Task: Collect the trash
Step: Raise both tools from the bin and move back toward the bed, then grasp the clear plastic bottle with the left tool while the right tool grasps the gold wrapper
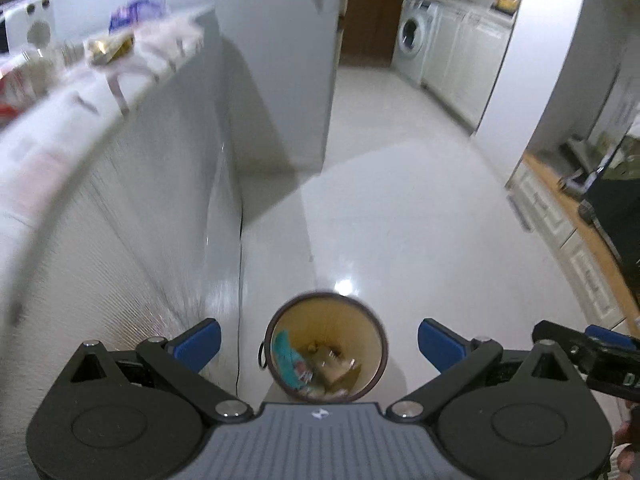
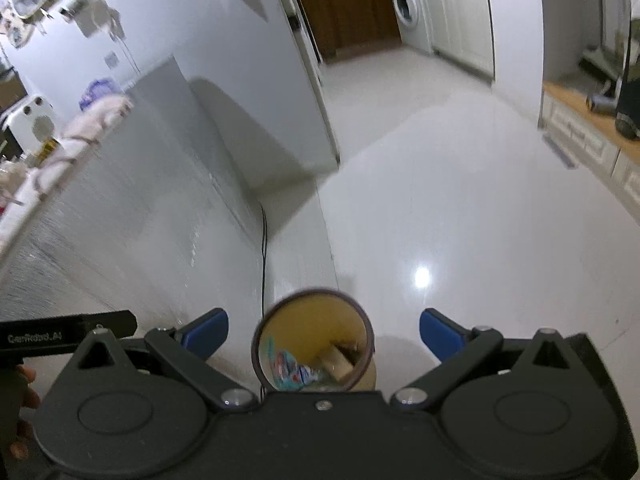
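The left gripper [image 1: 319, 346] hangs above a round waste bin [image 1: 372, 344] that stands on the glossy white floor [image 1: 420, 216], its blue-tipped fingers [image 1: 200, 342] spread wide with nothing between them. The right gripper [image 2: 324, 334] is over the same waste bin [image 2: 362, 344], its blue fingers [image 2: 208, 332] likewise held far apart and empty. In both views the bin's open mouth lies between the fingers, below them.

The bin has a dark rim and a yellowish inner wall. Inside it lie a teal wrapper [image 1: 286, 354], a printed red, white and blue packet [image 2: 290, 370] and pieces of brown cardboard [image 1: 334, 364]; motion blur hides finer detail.

Just to the left of the bin rises the grey, ribbed side of a counter [image 1: 132, 232]. A thin black cable [image 2: 263, 248] runs down along the floor at the counter's foot, near the bin. On the countertop, well above and away from the bin, sit a gold crumpled wrapper [image 1: 110, 46], a pale cloth or bag with dark trim [image 1: 160, 48] and a white appliance with round dials [image 1: 34, 24], all blurred. Beyond the counter stands a tall white fridge-like cabinet [image 1: 280, 64].

The floor to the right of the bin is open, with a bright lamp glare [image 2: 422, 278] on it. Far back a washing machine [image 1: 414, 36] sits among white cabinets [image 1: 468, 60]. Part of the other gripper's black body shows at each view's edge, and fingers of the person's hand [image 2: 24, 404] appear low on the left of the right wrist view.
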Demonstrator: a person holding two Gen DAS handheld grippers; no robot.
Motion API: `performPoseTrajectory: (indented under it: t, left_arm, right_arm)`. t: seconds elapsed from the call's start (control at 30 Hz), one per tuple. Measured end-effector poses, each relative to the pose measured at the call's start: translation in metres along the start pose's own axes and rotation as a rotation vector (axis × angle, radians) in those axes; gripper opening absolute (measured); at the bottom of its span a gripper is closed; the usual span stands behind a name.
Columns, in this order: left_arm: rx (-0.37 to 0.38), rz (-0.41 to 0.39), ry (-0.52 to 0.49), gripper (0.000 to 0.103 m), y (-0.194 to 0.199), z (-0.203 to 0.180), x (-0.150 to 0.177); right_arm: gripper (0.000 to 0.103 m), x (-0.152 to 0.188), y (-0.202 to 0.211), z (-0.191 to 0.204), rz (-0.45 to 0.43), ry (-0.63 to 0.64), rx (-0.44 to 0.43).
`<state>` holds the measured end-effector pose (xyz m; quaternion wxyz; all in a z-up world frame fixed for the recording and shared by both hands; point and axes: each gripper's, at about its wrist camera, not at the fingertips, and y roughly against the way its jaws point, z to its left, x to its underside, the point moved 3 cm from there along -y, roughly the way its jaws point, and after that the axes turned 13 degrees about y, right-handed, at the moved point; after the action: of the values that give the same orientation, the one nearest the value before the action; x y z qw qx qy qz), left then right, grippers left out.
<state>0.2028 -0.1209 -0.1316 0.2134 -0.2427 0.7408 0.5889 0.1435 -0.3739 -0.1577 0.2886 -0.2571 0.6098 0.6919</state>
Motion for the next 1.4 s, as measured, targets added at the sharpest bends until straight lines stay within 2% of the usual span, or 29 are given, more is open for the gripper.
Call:
performPoseTrajectory:
  t: [0.33,0.5,0.63,0.83,1.17,1.27,1.4]
  left_arm:
    - [0.079,-0.229,-0.018,0.103,0.117,0.013,-0.012]
    - [0.067,-0.32,-0.008,0.103,0.161,0.041,-0.02]
    - [0.03,-0.37,-0.035,0.103,0.179,0.069,-0.033]
    - [-0.043,-0.412,-0.023,0.103,0.193,0.127,-0.06]
    - [-0.1,-0.447,-0.046,0.103,0.192,0.212,-0.118]
    - [-0.079,-0.428,-0.065,0.103,0.18,0.233,-0.136]
    - [0.016,-0.382,-0.072,0.103,0.157,0.26,-0.155]
  right_arm:
    - [0.103,-0.028,0.083,0.039,-0.188,0.066,0.012]
    - [0.103,-0.041,0.109,0.068,-0.26,0.111,-0.011]
    - [0.103,-0.052,0.116,0.094,-0.297,0.153,-0.035]
    - [0.103,-0.067,0.118,0.135,-0.338,0.193,-0.076]
    - [0.103,-0.083,0.092,0.186,-0.33,0.241,-0.1]
    - [0.103,-0.089,0.088,0.196,-0.335,0.246,-0.108]
    - [0.103,-0.098,0.084,0.207,-0.347,0.262,-0.116]
